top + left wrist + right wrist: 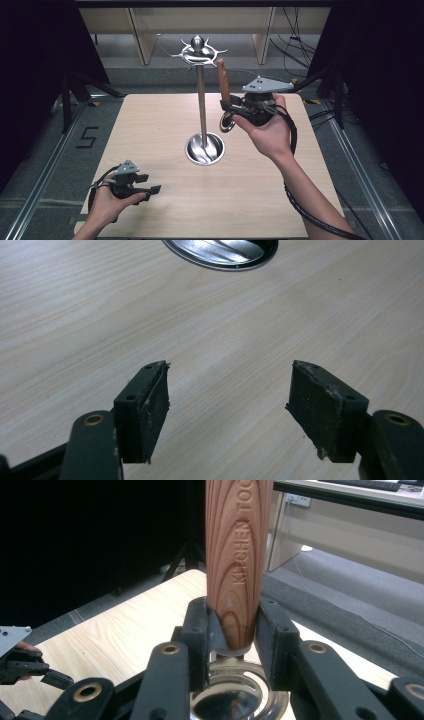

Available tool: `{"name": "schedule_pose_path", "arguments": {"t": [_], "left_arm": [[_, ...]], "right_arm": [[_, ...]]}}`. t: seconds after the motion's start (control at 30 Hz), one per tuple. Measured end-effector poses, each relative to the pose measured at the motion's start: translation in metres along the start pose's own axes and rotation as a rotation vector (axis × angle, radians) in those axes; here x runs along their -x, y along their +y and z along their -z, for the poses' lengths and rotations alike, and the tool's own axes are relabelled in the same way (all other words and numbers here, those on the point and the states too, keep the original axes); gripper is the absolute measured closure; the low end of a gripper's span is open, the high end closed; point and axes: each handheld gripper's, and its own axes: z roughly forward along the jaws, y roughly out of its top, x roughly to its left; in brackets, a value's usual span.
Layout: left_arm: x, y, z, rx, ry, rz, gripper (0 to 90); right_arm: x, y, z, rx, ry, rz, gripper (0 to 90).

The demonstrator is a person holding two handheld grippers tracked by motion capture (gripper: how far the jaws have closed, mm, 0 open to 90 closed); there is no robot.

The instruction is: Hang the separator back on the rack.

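Note:
A metal utensil stand [201, 100] rises from a round steel base [204, 148] at the table's middle, with hooked arms [198, 51] at its top. My right gripper [228, 105] is raised to the right of the pole and shut on a kitchen tool with a wooden handle [223, 79] pointing up and a shiny metal head [228, 122] below the jaws. In the right gripper view the wooden handle [237, 565] is clamped between the pads, with the metal head [235, 697] beneath. My left gripper [153, 190] rests open near the table's front left, nothing between its pads [152, 402].
The light wooden table [165, 120] has bare room around the stand's base [225, 252]. A dark floor with cables, black tripod legs [70, 95] and wooden furniture lie beyond the far edge. The left gripper [30, 667] appears at the lower left of the right gripper view.

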Motion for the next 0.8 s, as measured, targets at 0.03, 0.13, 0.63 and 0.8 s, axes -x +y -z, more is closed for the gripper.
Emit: {"name": "schedule_pose_path", "arguments": {"t": [0.03,0.13,0.63,0.8], "left_arm": [[0.000,0.000,0.000,0.000,0.000,0.000,31.5],[0.000,0.000,0.000,-0.002,-0.001,-0.002,31.6],[0.000,0.000,0.000,0.005,-0.004,0.003,31.5],[0.000,0.000,0.001,0.006,-0.004,0.001,31.5]], "right_arm": [[0.000,0.000,-0.001,0.000,0.004,-0.001,69.8],[-0.001,0.000,-0.001,-0.006,-0.004,-0.017,69.8],[0.001,0.004,-0.012,-0.021,-0.003,-0.010,69.7],[0.000,0.003,-0.016,-0.024,-0.003,-0.029,69.7]]}}
